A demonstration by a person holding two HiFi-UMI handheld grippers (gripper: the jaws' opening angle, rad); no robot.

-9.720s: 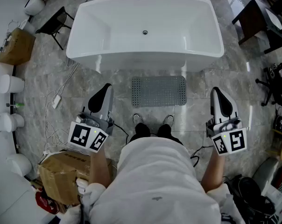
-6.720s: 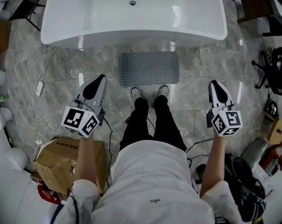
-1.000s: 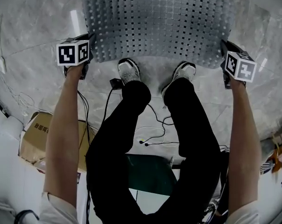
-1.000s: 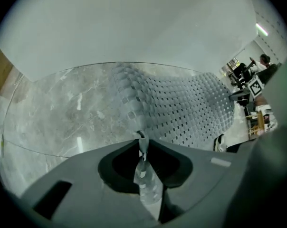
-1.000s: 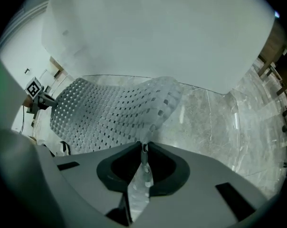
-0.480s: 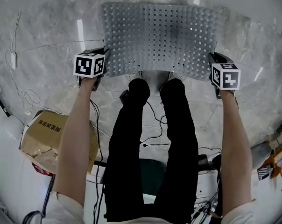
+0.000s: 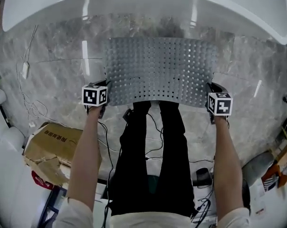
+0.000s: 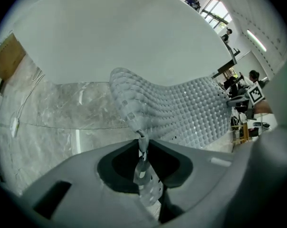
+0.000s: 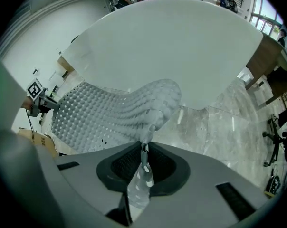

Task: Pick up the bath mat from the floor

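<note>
The grey perforated bath mat (image 7: 160,69) hangs stretched between my two grippers, lifted off the marble floor in front of the white bathtub (image 7: 148,4). My left gripper (image 7: 104,90) is shut on the mat's near left corner, and in the left gripper view the mat (image 8: 181,113) runs out from the pinched jaws (image 8: 142,146). My right gripper (image 7: 211,90) is shut on the near right corner; the right gripper view shows the mat (image 9: 110,113) sagging away from its closed jaws (image 9: 144,148). The person's legs (image 7: 153,156) stand below the mat.
A torn cardboard box (image 7: 51,148) lies at the lower left. White cables (image 7: 32,103) trail over the floor on the left, black cables (image 7: 155,144) run between the feet. Clutter (image 7: 272,175) sits at the lower right.
Both grippers have risen and drawn back with the mat. The mat looks smaller, the feet are hidden under it, and the bathtub rim has come into view at the top.
</note>
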